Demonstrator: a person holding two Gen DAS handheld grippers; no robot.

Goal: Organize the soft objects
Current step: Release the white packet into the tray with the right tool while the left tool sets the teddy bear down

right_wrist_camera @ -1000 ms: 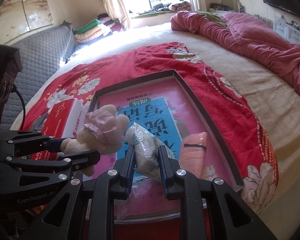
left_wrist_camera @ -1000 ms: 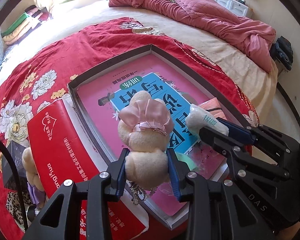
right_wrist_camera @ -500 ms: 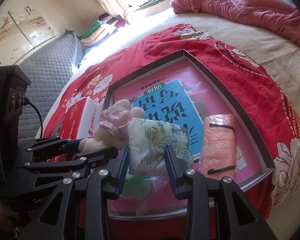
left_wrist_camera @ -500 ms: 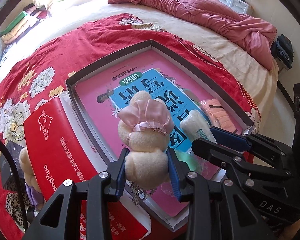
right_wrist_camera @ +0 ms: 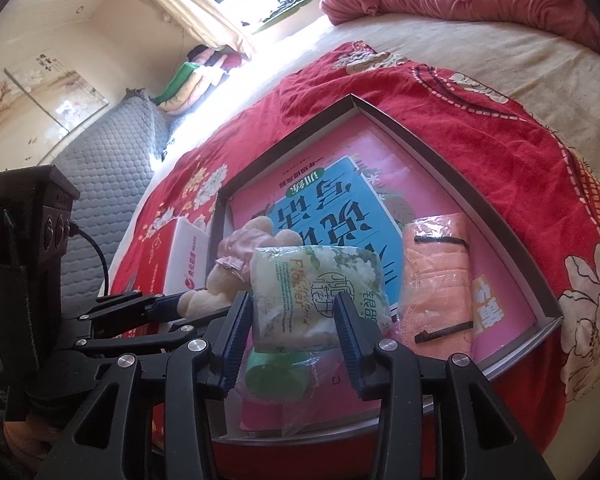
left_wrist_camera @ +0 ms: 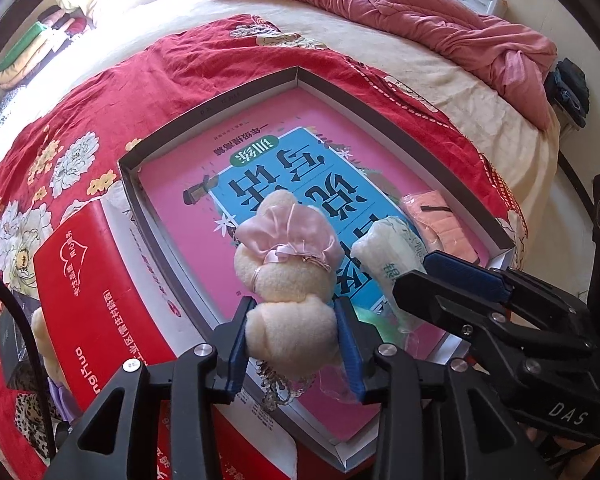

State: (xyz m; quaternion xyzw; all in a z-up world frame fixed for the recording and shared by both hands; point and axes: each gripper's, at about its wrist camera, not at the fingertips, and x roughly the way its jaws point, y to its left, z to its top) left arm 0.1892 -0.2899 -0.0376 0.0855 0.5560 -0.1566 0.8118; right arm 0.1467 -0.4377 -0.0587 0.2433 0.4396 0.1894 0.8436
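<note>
My left gripper (left_wrist_camera: 292,340) is shut on a cream plush bear in a pink dress (left_wrist_camera: 288,264) and holds it above the near edge of a grey-rimmed tray (left_wrist_camera: 228,100) lined with a pink and blue book cover. My right gripper (right_wrist_camera: 296,336) is shut on a white floral tissue pack (right_wrist_camera: 320,292), held just right of the bear, over the tray's near part. The pack also shows in the left wrist view (left_wrist_camera: 388,256). A wrapped orange cloth (right_wrist_camera: 436,272) lies in the tray at the right. A green wrapped item (right_wrist_camera: 276,376) lies under the pack.
A red and white box (left_wrist_camera: 88,292) lies left of the tray on a red floral blanket (left_wrist_camera: 100,92). Another plush toy (left_wrist_camera: 44,344) lies at the far left by a black cable. A pink quilt (left_wrist_camera: 420,12) is bunched at the far side of the bed.
My right gripper has turned the tissue pack flat-side up and lowered it over the tray's near part, close beside the bear. My left gripper and bear have barely moved.
</note>
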